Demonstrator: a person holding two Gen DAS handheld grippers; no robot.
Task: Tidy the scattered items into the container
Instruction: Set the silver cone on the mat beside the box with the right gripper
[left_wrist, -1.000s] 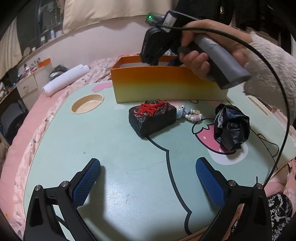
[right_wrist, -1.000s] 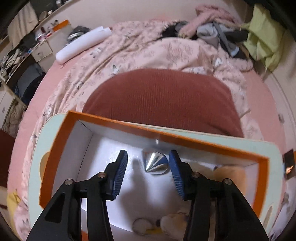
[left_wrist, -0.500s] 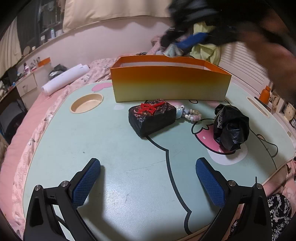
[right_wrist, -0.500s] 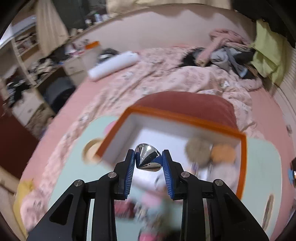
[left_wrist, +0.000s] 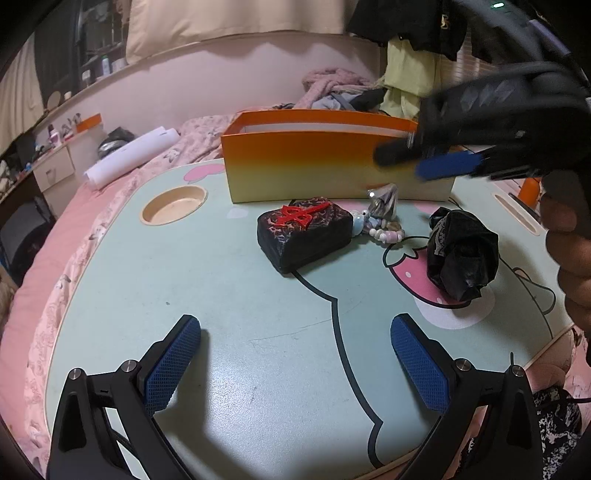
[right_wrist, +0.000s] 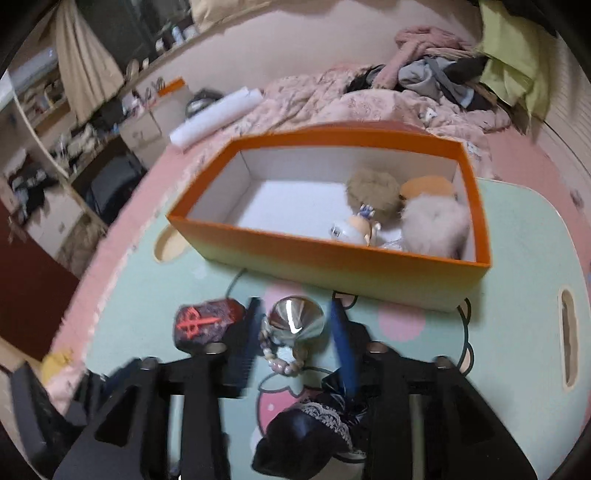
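Observation:
The orange box (right_wrist: 325, 258) stands at the back of the mint table (left_wrist: 240, 295) and holds several plush toys (right_wrist: 432, 225). In front of it lie a black block with a red mark (left_wrist: 303, 236), a bead bracelet (left_wrist: 386, 232) and a crumpled black bag (left_wrist: 461, 254). My right gripper (right_wrist: 295, 314) hovers blurred over this spot and its jaws are opening. A silver cone (right_wrist: 295, 321) sits between its fingers without the pads pressing on it. In the left wrist view the silver cone (left_wrist: 384, 197) is below the right gripper (left_wrist: 417, 162), by the bracelet. My left gripper (left_wrist: 295, 354) stands open over the bare near table.
A round cup recess (left_wrist: 173, 203) is sunk into the table at the left, and a slot (right_wrist: 567, 339) at the right. Pink bedding (right_wrist: 332, 96) with piled clothes surrounds the table. A white roll (left_wrist: 129, 157) lies on the bed at the left.
The right gripper pulled back from inside the box to the table in front of it, carrying the silver cone. Its jaws then widened off the cone. The left gripper stayed put.

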